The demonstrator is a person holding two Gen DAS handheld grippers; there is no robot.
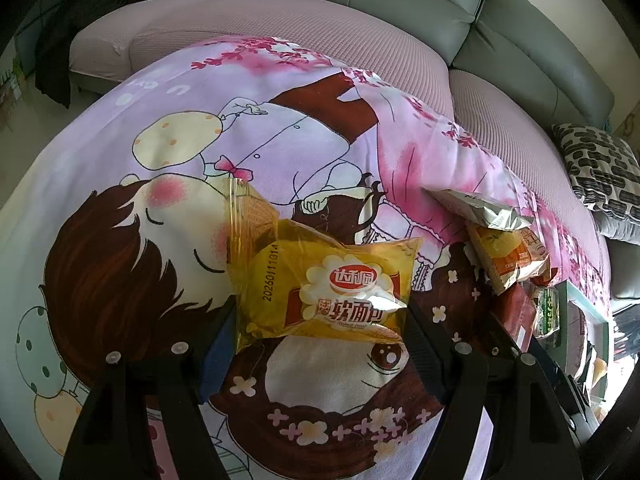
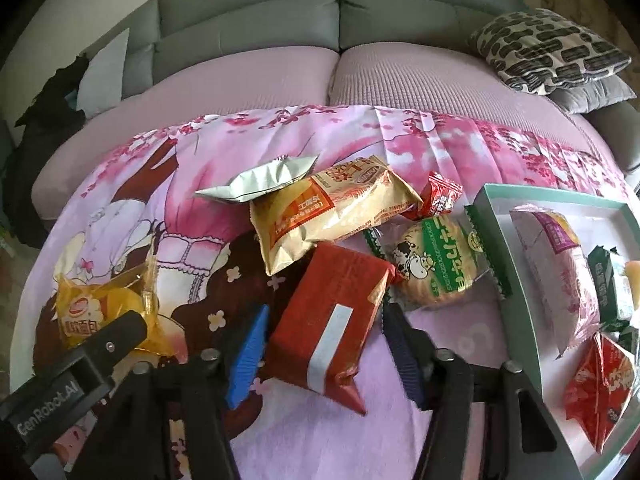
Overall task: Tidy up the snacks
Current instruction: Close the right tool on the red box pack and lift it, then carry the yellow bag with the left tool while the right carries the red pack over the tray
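Note:
My left gripper (image 1: 320, 332) stands open around a yellow soft-bread packet (image 1: 324, 280) that lies on the cartoon cloth; its fingers flank the packet's near end. The packet also shows in the right wrist view (image 2: 100, 304), with the left gripper's finger (image 2: 116, 336) in front of it. My right gripper (image 2: 324, 344) is open around a red packet (image 2: 332, 320) with a white strip; I cannot tell whether the pads touch it. Behind lie an orange-beige packet (image 2: 332, 212), a silver packet (image 2: 264, 180), a small red packet (image 2: 440, 196) and a green cow-print biscuit packet (image 2: 436, 264).
A teal-rimmed white box (image 2: 496, 216) at the right holds a pink-white packet (image 2: 556, 268), dark green packets (image 2: 608, 280) and a red packet (image 2: 596, 384). The pink cartoon cloth (image 2: 320, 432) covers the table. A grey sofa with pink covers (image 2: 400, 76) and a patterned pillow (image 2: 548, 48) stand behind.

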